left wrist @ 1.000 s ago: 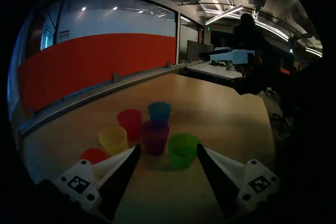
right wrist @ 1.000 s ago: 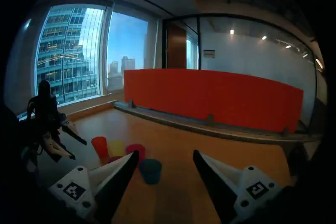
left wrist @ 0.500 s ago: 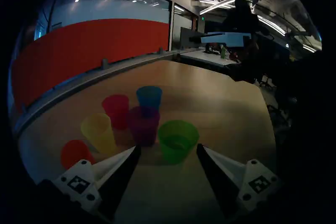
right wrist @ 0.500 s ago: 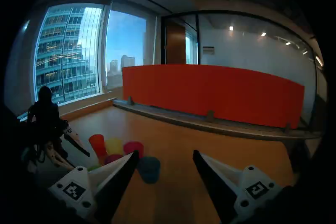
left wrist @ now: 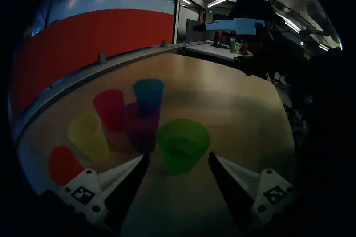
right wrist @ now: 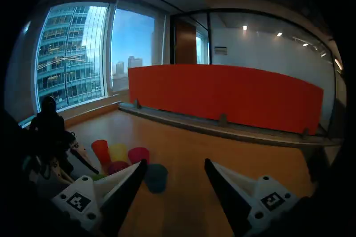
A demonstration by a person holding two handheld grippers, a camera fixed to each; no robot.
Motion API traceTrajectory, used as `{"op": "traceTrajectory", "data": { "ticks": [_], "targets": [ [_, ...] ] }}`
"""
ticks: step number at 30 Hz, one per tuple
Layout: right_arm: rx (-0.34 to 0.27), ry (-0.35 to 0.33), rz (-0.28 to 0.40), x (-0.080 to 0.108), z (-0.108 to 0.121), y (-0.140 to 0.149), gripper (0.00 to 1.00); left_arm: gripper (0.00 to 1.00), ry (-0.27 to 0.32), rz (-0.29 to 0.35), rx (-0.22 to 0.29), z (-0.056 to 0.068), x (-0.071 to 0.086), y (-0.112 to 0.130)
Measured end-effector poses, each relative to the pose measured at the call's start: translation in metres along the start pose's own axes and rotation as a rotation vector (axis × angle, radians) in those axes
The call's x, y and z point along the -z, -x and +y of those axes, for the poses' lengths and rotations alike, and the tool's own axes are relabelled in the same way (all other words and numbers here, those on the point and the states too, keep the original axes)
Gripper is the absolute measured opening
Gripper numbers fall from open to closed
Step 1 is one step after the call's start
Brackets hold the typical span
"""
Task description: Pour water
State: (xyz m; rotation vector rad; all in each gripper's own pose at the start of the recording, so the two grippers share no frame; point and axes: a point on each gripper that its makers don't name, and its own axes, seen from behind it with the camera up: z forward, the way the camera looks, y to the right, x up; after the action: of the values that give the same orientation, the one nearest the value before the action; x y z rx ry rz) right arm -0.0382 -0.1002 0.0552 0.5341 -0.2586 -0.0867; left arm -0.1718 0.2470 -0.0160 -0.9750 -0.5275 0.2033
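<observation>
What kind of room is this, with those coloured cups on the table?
Probably an office in a city high-rise: a long wooden table with an orange divider screen, a glass partition wall behind it, and big windows looking out on towers.

The left gripper [left wrist: 177,157] has two wedge-shaped white fingers [left wrist: 116,177] that taper to points, each with a matt black inner face. At the base of each finger sits a flat white block carrying a square black-and-white marker tag [left wrist: 83,195], with small dark round screws [left wrist: 92,209] beside it. The right gripper [right wrist: 175,162] has the same build: white tapered fingers [right wrist: 111,183], black inner faces, a square patterned tag [right wrist: 78,202] on each base block, dark screw heads [right wrist: 91,215] nearby. Farther off, beyond the right gripper's own left finger, the left gripper's housing [right wrist: 46,126] is a dark bulky silhouette with pale, black-edged fingers
</observation>
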Motion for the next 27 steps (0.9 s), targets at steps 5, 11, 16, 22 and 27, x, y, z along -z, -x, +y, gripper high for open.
{"op": "traceTrajectory", "data": {
  "ticks": [5,11,16,22,27],
  "targets": [
    [-0.003,0.001,-0.004,-0.002,0.003,0.003,1.0,0.98,0.002,-0.013,-0.009,0.003,-0.011,0.003],
    [-0.008,0.001,-0.008,-0.005,0.005,0.005,1.0,0.98,-0.007,-0.017,-0.013,0.003,-0.021,0.002],
    [-0.011,-0.001,-0.01,-0.007,0.005,0.006,1.0,0.98,-0.013,-0.017,-0.002,0.002,-0.029,0.0],
    [-0.012,-0.001,-0.015,-0.01,0.006,0.009,1.0,0.97,-0.022,-0.012,-0.005,0.0,-0.034,-0.004],
    [-0.016,-0.001,-0.018,-0.011,0.007,0.011,1.0,0.95,-0.029,-0.009,-0.009,0.001,-0.037,-0.006]
  ]
}}
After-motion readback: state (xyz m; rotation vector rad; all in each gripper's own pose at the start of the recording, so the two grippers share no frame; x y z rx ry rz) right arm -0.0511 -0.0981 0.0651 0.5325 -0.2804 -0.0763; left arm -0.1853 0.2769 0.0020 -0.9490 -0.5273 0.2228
